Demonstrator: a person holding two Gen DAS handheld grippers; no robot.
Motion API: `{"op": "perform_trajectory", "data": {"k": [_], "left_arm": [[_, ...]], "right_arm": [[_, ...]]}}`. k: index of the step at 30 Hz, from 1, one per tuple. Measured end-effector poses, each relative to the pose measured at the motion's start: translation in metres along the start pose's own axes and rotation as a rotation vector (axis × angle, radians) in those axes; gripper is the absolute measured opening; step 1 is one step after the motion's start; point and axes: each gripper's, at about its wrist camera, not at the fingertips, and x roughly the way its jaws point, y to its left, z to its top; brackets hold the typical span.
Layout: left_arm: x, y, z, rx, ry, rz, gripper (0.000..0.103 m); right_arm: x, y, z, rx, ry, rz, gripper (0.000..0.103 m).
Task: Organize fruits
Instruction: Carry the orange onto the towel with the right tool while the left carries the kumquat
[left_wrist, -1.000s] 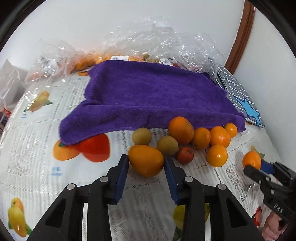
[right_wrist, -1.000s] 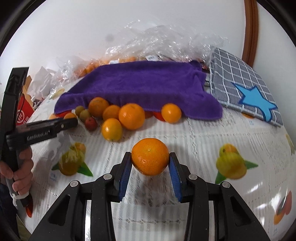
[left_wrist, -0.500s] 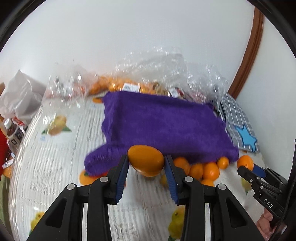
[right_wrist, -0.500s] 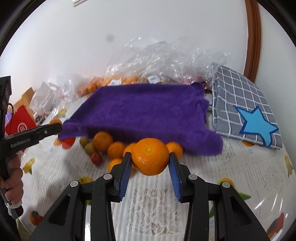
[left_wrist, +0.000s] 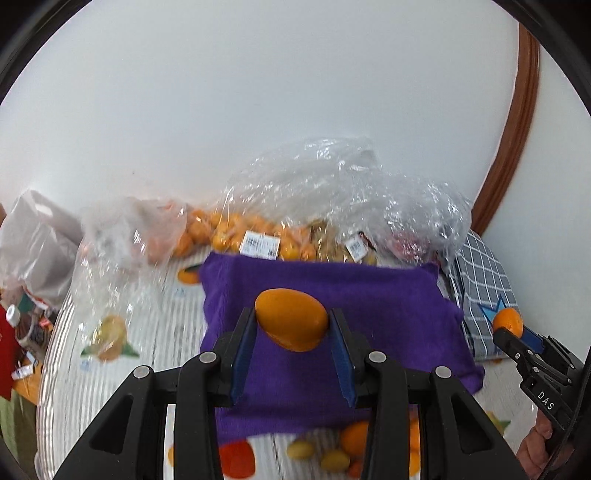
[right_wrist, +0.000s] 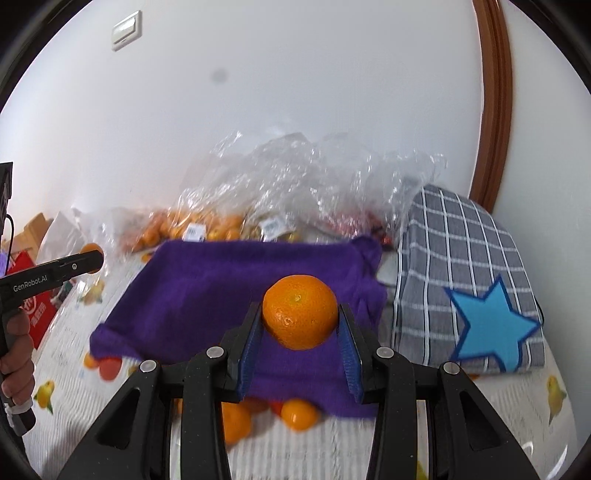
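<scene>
- The left gripper (left_wrist: 291, 325) has its fingers clamped on a smooth orange mango (left_wrist: 291, 319), held in the air over the purple towel (left_wrist: 369, 295).
- The right gripper (right_wrist: 300, 325) grips a round orange (right_wrist: 300, 312) above that towel.
- Writing: "GenRobot.AI" on the left gripper's side, "DAS" on the right's.
- Barcode stickers (left_wrist: 259, 244) on the fruit bags (left_wrist: 332, 206) are unreadable.

Loose orange and yellow-green fruits (left_wrist: 334, 448) at the purple towel's (left_wrist: 369, 295) near edge are blurred and partly hidden behind the black finger arms. Fruit inside the crinkled clear plastic bags (right_wrist: 295, 177) is smeared, possibly small oranges.
</scene>
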Motion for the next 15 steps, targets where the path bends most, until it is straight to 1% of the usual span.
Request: {"op": "perform_trajectory", "data": {"k": [6, 9, 15], "left_arm": [[0.032, 0.003, 0.019, -0.025, 0.019, -0.011, 0.037], [0.051, 0.005, 0.024, -0.039, 0.036, -0.013, 0.037], [0.087, 0.013, 0.018, -0.051, 0.090, -0.005, 0.037]], "right_arm": [[0.032, -0.003, 0.025, -0.001, 0.001, 0.006, 0.040], [0.049, -0.002, 0.032, -0.013, 0.010, 0.003, 0.040], [0.086, -0.001, 0.032, -0.024, 0.059, 0.016, 0.040]]}}
